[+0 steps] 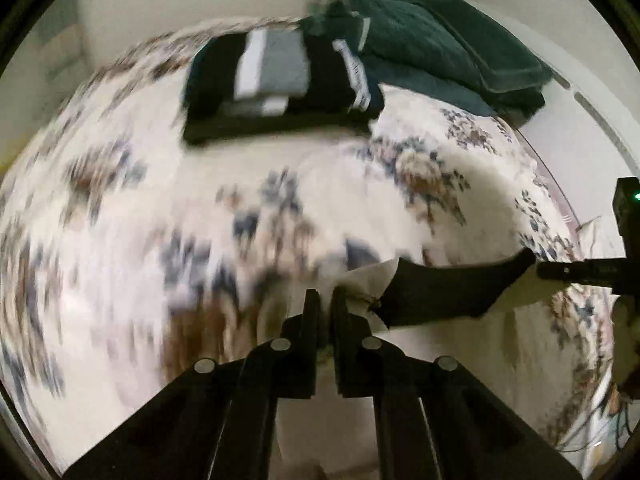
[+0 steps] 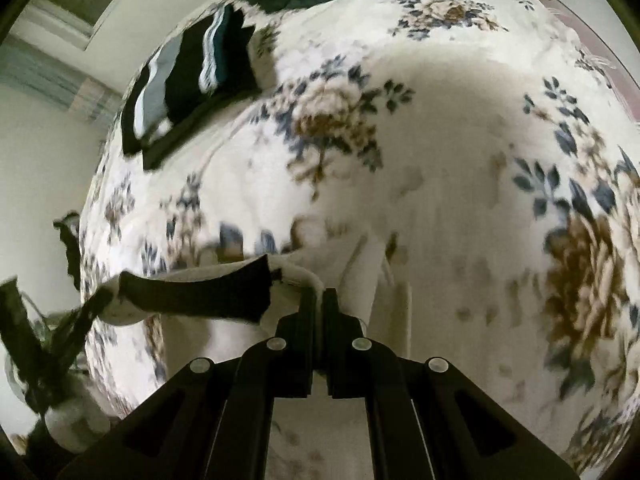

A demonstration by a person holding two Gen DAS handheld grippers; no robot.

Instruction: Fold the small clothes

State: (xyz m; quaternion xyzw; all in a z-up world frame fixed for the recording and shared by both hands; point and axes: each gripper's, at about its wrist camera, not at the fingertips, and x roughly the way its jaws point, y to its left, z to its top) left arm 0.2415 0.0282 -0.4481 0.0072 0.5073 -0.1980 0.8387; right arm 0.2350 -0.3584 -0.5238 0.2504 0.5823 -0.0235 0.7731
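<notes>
A small white garment with a black band [image 1: 440, 288] hangs stretched between my two grippers above the floral bed cover. My left gripper [image 1: 326, 300] is shut on one end of it. My right gripper [image 2: 319, 300] is shut on the other end, where the garment's black band [image 2: 200, 296] shows to its left. The right gripper's black body [image 1: 592, 270] shows at the right edge of the left wrist view. The left gripper [image 2: 44, 320] shows blurred at the left of the right wrist view.
A stack of folded dark and grey clothes [image 1: 280, 80] lies at the far side of the floral bed cover [image 1: 200, 200]. Dark green folded towels [image 1: 440, 40] lie behind it. The stack also shows in the right wrist view [image 2: 188, 84].
</notes>
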